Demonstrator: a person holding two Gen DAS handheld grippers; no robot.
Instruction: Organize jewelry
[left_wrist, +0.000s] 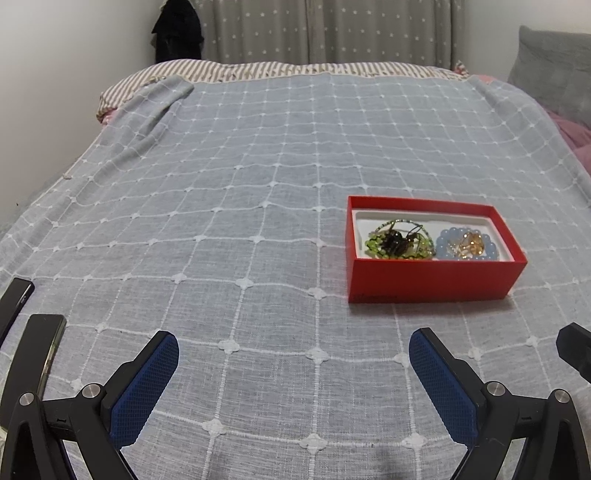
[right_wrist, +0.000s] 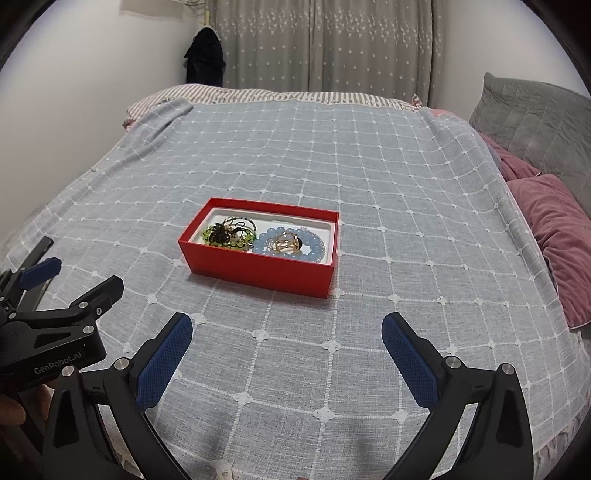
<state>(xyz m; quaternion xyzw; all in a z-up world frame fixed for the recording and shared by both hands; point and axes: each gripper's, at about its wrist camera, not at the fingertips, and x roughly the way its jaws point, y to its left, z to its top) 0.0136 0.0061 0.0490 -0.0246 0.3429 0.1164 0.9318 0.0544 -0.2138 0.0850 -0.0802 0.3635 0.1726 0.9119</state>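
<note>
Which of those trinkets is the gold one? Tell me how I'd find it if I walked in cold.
Look at the bed covered by a grey-blue checked blanket; the only thing standing on it is an open red box. Inside, on the side nearer the pink pillows, lies a ring of pale blue beads. The gold piece sits in the middle of that ring, shiny wire loops, unlike the green and black tangle beside it.

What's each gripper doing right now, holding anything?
Left gripper: open, holding nothing, over the blue checked bedspread.
Right gripper: open wide, holding nothing, short of the red box.
</note>
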